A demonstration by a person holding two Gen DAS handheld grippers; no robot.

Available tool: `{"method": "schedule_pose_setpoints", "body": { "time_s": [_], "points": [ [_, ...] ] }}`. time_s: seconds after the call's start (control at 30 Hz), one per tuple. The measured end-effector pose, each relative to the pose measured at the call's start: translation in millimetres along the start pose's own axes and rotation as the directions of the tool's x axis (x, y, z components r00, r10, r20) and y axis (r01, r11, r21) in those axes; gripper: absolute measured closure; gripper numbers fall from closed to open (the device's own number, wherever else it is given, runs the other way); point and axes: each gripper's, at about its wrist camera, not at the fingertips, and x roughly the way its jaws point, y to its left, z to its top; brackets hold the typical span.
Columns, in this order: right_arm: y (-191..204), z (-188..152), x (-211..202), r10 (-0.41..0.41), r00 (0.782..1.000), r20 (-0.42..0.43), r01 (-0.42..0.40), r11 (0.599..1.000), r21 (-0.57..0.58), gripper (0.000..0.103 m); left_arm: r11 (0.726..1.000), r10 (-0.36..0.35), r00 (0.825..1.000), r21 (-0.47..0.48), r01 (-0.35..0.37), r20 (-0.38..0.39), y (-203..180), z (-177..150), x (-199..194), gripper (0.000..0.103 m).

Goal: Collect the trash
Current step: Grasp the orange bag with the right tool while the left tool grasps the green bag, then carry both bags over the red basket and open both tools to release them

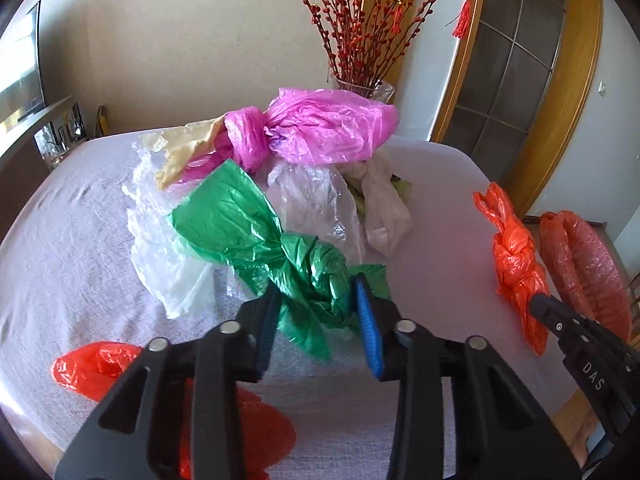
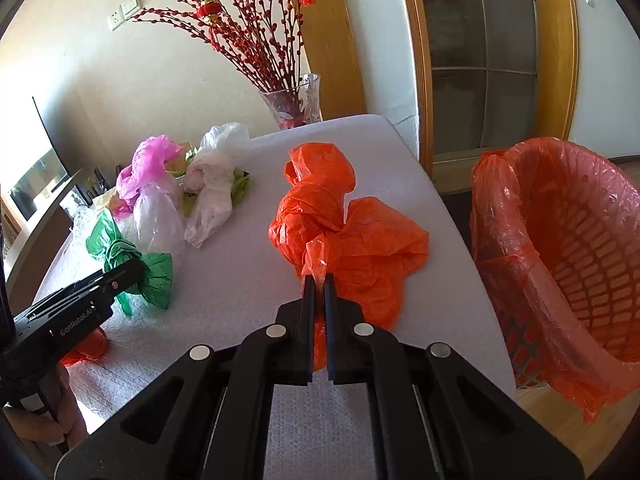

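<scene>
Knotted plastic bags lie on a white-covered table (image 1: pixel 60 220). My left gripper (image 1: pixel 320 300) is open, its fingers on either side of a green bag (image 1: pixel 304 268), also in the right wrist view (image 2: pixel 156 276). My right gripper (image 2: pixel 319 280) is shut on an orange bag (image 2: pixel 352 236), also seen in the left wrist view (image 1: pixel 516 264). An orange basket (image 2: pixel 580 264) lined with a red bag stands off the table's right edge. A pink bag (image 1: pixel 320 128), clear bags (image 1: pixel 312 200) and a white bag (image 2: pixel 212 192) lie behind.
A glass vase (image 2: pixel 296 100) with red branches stands at the table's far corner. Another orange bag (image 1: pixel 100 364) lies under my left gripper. A wooden door frame (image 2: pixel 424 60) is behind the basket. A TV (image 1: pixel 20 64) is at left.
</scene>
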Motion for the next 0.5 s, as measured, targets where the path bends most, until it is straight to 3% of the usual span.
{"method": "schedule_pose_setpoints", "body": {
  "time_s": [0.5],
  "points": [
    [-10,0,-25,-0.018,0.999,0.050,0.017,1.000,0.010,0.098,0.995,-0.094,0.992,0.030,0.092,0.082,-14,8,-35,0.078]
  ]
}}
